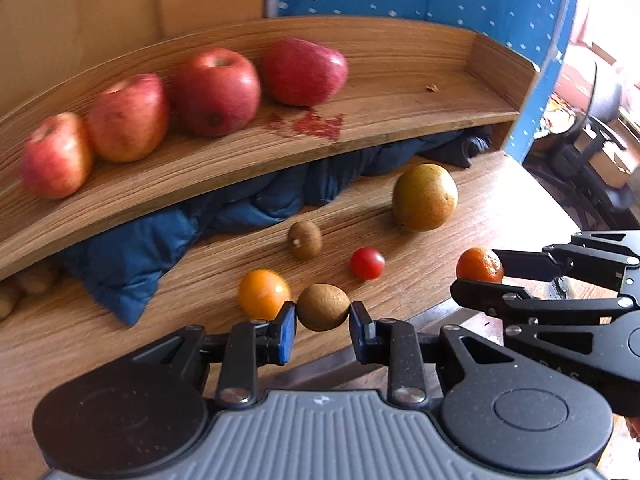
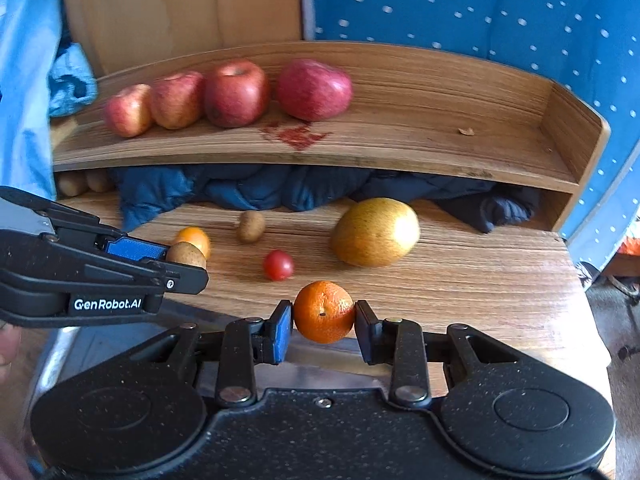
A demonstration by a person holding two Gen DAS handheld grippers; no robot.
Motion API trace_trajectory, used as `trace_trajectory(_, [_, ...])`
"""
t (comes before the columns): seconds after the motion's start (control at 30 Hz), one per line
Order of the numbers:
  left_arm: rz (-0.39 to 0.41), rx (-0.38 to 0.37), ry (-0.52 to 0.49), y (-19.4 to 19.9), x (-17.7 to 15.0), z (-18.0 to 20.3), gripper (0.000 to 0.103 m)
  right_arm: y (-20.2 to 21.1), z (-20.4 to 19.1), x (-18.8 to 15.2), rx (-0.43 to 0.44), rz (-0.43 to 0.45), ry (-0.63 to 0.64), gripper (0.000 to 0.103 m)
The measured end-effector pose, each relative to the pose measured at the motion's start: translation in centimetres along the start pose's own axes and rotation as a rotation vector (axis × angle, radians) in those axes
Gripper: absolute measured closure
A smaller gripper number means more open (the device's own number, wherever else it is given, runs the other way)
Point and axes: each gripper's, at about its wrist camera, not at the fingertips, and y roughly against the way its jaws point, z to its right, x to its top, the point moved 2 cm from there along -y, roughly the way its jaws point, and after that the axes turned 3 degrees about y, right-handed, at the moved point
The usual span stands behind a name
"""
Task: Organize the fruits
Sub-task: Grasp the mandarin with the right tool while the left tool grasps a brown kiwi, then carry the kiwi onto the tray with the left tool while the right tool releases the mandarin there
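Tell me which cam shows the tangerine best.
Right wrist: the tangerine sits centred and whole between the right gripper jaws, which are closed on it. In the left wrist view it is small near the right edge, its lower part hidden by a jaw.

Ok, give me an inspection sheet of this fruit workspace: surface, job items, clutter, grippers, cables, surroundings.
Surface: wooden table, with a raised wooden shelf bearing a red stain.
Job's things: four red apples in a row on the shelf; pear, cherry tomato, yellow tomato and a kiwi loose on the table.
Clutter: blue jacket stuffed under the shelf.
Grippers: left gripper shut on a brown kiwi; right gripper shut on a tangerine.
Cables: nothing seen.
Surroundings: blue dotted fabric, cardboard.
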Motion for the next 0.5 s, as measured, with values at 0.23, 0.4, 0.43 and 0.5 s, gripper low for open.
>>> trace_trajectory(0.23, [-0.004,0.031,0.099,2.2,-2.0,-1.4,0.072,0.7,-2.2,-0.4,0.101,-0.024,0.069,0.068])
trace_trajectory(0.4, [-0.015,0.04,0.176,3.3,-3.6,-2.5,0.072,0.5,-4.1,-1.4,0.174,-0.078,0.12,0.068])
trace_trajectory(0.43, [-0.017,0.043,0.19,3.4,-3.8,-2.7,0.072,0.5,-4.4,-1.6,0.185,-0.087,0.129,0.068])
trace_trajectory(0.5, [-0.022,0.048,0.216,3.8,-4.4,-3.1,0.072,0.5,-5.0,-1.9,0.2,-0.1,0.14,0.068])
